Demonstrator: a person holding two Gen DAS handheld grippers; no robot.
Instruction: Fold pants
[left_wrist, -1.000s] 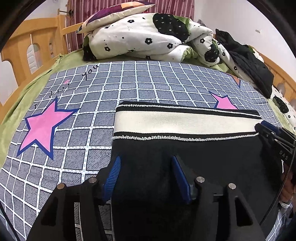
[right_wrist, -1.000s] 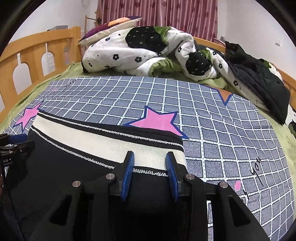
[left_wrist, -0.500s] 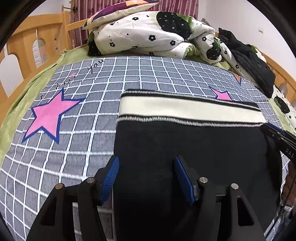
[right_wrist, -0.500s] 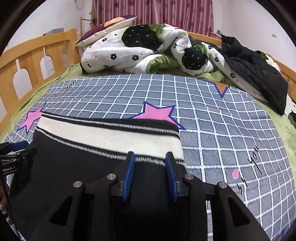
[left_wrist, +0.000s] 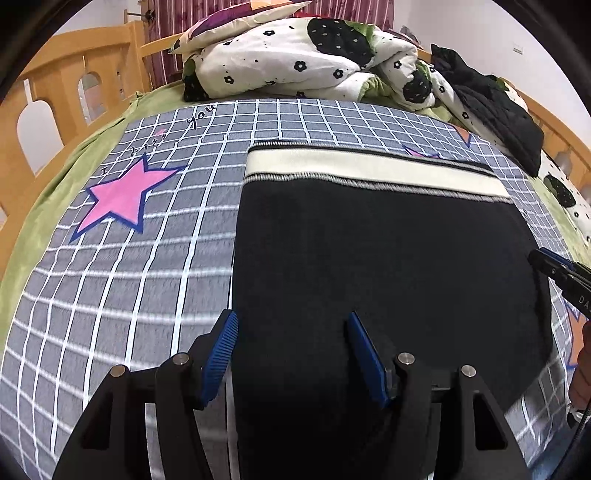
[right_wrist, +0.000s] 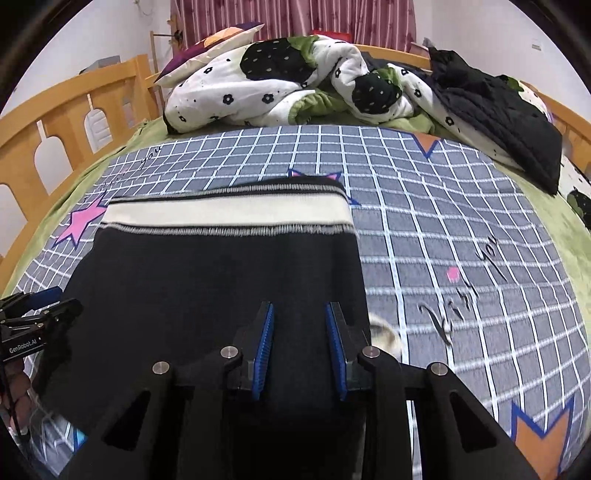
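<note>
Pants spread flat on the bed, both grippers low at the near edge.

Black pants (left_wrist: 376, 258) lie square on the grid-and-star bedspread (left_wrist: 122, 266), cream waistband (left_wrist: 369, 170) at the far end, likely smoothed so a fold lands even. Left gripper (left_wrist: 291, 343) has its fingers spread wide astride the left side edge; right gripper (right_wrist: 299, 343) is narrower but parted, dark cloth showing between the pads, and I cannot tell whether either grips it. Rumpled quilt (right_wrist: 280, 85) and black jacket (right_wrist: 495, 114) sit well apart at the head.
</note>
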